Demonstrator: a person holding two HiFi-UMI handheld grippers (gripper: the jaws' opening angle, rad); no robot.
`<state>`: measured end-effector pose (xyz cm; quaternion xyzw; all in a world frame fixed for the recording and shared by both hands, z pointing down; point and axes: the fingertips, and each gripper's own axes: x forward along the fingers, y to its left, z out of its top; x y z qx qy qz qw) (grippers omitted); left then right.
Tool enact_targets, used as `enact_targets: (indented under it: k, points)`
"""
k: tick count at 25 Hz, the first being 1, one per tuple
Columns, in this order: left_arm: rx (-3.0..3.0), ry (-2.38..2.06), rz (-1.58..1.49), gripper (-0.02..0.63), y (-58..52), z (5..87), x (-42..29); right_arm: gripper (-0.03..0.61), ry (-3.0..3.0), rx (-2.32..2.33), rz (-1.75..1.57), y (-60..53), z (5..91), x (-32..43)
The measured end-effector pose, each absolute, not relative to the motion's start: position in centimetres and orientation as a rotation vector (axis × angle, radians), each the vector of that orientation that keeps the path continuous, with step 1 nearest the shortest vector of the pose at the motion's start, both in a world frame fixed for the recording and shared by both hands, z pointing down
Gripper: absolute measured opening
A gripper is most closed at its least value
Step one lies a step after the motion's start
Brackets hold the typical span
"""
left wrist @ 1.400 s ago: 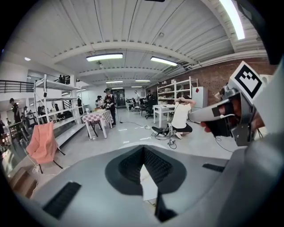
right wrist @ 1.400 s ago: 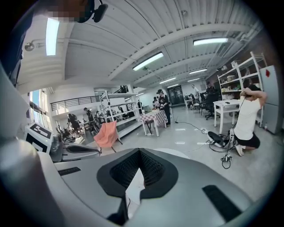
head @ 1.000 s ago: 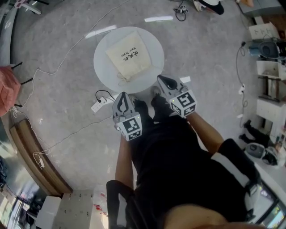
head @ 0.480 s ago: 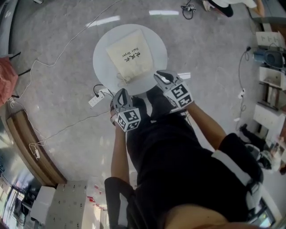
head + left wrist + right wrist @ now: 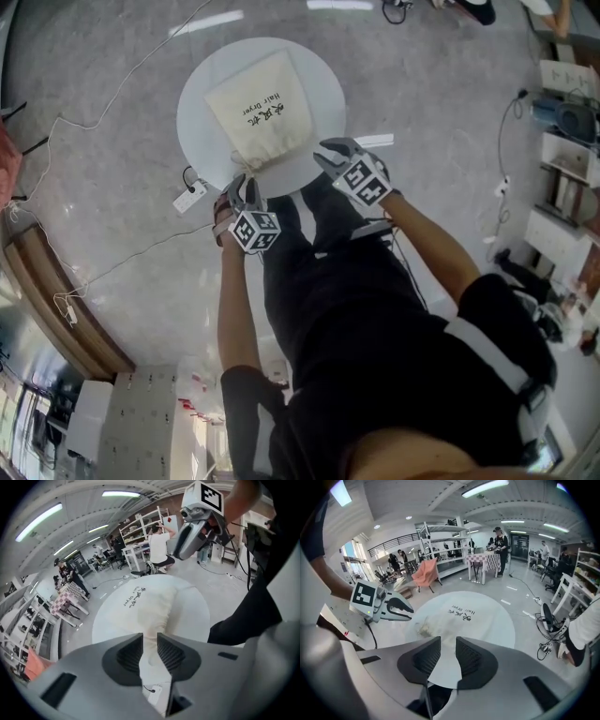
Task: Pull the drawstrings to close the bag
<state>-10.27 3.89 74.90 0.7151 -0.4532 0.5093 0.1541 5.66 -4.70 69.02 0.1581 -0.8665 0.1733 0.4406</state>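
While both grippers hang just above the near edge of the round white table (image 5: 319, 89), the cream bag (image 5: 258, 108) lies flat on its top, printed side up, with its gathered mouth turned toward the person. The drawstrings (image 5: 423, 630) sit in a small tangle at that mouth, close to the table's edge and free of either tool.

Seen from the head, the left gripper (image 5: 241, 190) points down at the corner of the mouth. Its jaws stand a little apart with nothing pinched; through the gap its own view shows only the bag further off and a white power strip (image 5: 187, 198) on the floor below.

The right gripper (image 5: 334, 150) hovers beside the bag's near right corner, above the table's rim and apart from the cloth. Its jaws have just been opening and are parted now, and only the bare tabletop and its edge show between them, nothing held

A cable (image 5: 112, 122) trails across the grey floor to the left
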Motion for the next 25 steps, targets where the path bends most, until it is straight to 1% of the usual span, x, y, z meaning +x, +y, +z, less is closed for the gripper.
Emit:
enact_targets:
  k: [2, 11, 15, 25]
  points:
    - [2.058, -1.244, 1.512, 0.073, 3.7, 76.5, -10.1, 0.094, -2.116, 0.352, 0.425, -4.8, 70.8, 6.0]
    - [2.054, -1.078, 1.68, 0.077, 3.3, 80.9, -9.9, 0.097, -2.001, 0.273, 0.404, -4.9, 75.9, 7.1]
    - [2.05, -0.991, 1.679, 0.077, 3.2, 82.0, -9.7, 0.106, -1.965, 0.231, 0.449, -4.5, 78.1, 7.6]
    - [1.972, -0.798, 1.668, 0.077, 3.5, 83.9, -9.6, 0.133, -1.929, 0.202, 0.461, -5.1, 79.0, 7.6]
